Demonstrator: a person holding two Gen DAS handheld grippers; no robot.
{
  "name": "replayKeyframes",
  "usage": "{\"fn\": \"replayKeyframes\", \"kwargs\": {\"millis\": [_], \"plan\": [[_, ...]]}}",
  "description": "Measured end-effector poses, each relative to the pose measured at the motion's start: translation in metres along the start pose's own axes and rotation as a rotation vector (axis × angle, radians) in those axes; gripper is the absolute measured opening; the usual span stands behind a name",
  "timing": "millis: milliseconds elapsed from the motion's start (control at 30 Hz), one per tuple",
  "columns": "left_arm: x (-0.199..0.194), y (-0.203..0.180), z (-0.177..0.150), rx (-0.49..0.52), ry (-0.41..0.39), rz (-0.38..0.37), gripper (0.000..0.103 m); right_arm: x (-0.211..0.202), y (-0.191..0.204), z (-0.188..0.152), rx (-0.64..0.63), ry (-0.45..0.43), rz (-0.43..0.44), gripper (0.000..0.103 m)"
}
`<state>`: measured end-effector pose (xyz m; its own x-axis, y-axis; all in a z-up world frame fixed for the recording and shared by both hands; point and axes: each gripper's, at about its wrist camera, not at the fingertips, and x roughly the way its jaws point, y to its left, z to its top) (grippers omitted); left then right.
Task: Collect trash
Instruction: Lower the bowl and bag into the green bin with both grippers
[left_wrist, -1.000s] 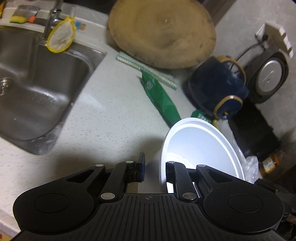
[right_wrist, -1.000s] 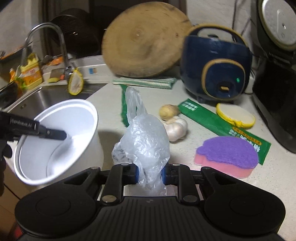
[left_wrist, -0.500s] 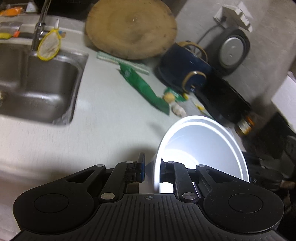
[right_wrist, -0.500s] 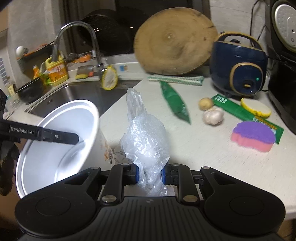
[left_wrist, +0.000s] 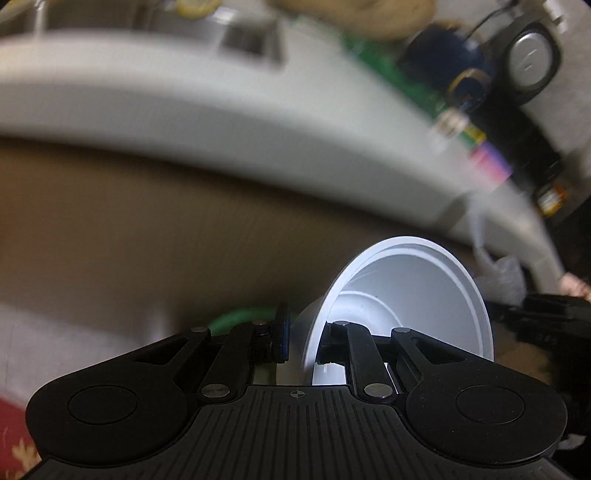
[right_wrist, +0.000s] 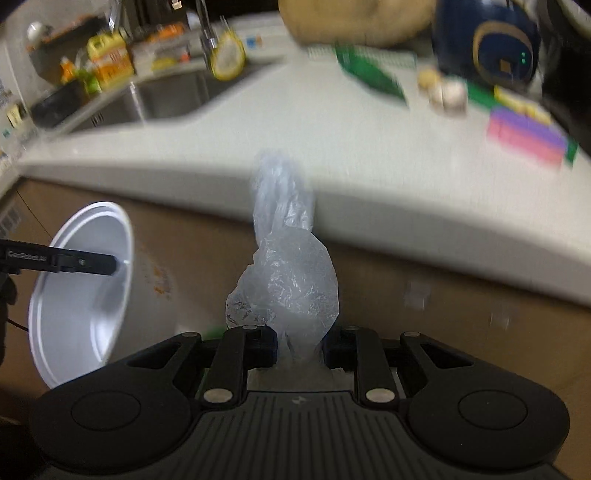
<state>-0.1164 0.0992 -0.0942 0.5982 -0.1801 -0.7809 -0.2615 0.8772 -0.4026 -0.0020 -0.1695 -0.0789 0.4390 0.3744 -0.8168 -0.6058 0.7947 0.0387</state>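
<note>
1. Below the counter's edge, the white paper bowl (left_wrist: 402, 295) hangs tilted in front of the brown cabinet front (left_wrist: 147, 236), its mouth turned toward the left tool (left_wrist: 304, 341).
2. That left tool is pinched nearly closed on the bowl's wall, one finger inside the bowl and the blue-padded one outside it.
3. Orange stains mark the bowl's outer side in the right wrist view.
4. Just beside the bowl, the crumpled clear plastic bag (right_wrist: 286, 280) stands up out of the right tool (right_wrist: 299, 347), whose two pads are squeezed narrow on the bag's lower part.
5. A bit of something green (left_wrist: 236, 317) shows behind the left tool's fingers; what it is I cannot tell.
6. Up on the pale counter (right_wrist: 280, 122), blurred, lie a long green packet (right_wrist: 369, 75), a garlic bulb (right_wrist: 448, 98) and a pink and purple sponge (right_wrist: 524, 136).
7. A dark blue cooker (right_wrist: 487, 40) stands behind them, and the steel sink (right_wrist: 166, 96) sits off to the left.
</note>
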Motion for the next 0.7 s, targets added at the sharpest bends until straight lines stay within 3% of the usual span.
{"fn": "replayKeyframes", "kwargs": {"millis": [167, 300, 433, 500, 567, 700], "plan": [[0.068, 0.016, -0.046, 0.044, 0.190, 0.152, 0.015, 0.035, -0.005, -0.026, -0.002, 0.096, -0.033, 0.020], [0.141, 0.023, -0.082, 0.070, 0.328, 0.188, 0.015, 0.059, -0.010, -0.040, -0.012, 0.145, -0.041, 0.020], [0.212, 0.031, -0.098, 0.018, 0.286, 0.226, 0.017, 0.096, -0.014, -0.054, -0.012, 0.211, -0.040, 0.020], [0.246, 0.039, -0.106, -0.002, 0.274, 0.248, 0.024, 0.112, -0.009, -0.060, -0.034, 0.230, -0.041, 0.020], [0.279, 0.051, -0.115, 0.005, 0.292, 0.267, 0.036, 0.129, -0.002, -0.065, -0.063, 0.251, -0.032, 0.020], [0.307, 0.078, -0.125, -0.027, 0.335, 0.316, 0.036, 0.152, 0.017, -0.073, -0.131, 0.288, -0.013, 0.020]]}}
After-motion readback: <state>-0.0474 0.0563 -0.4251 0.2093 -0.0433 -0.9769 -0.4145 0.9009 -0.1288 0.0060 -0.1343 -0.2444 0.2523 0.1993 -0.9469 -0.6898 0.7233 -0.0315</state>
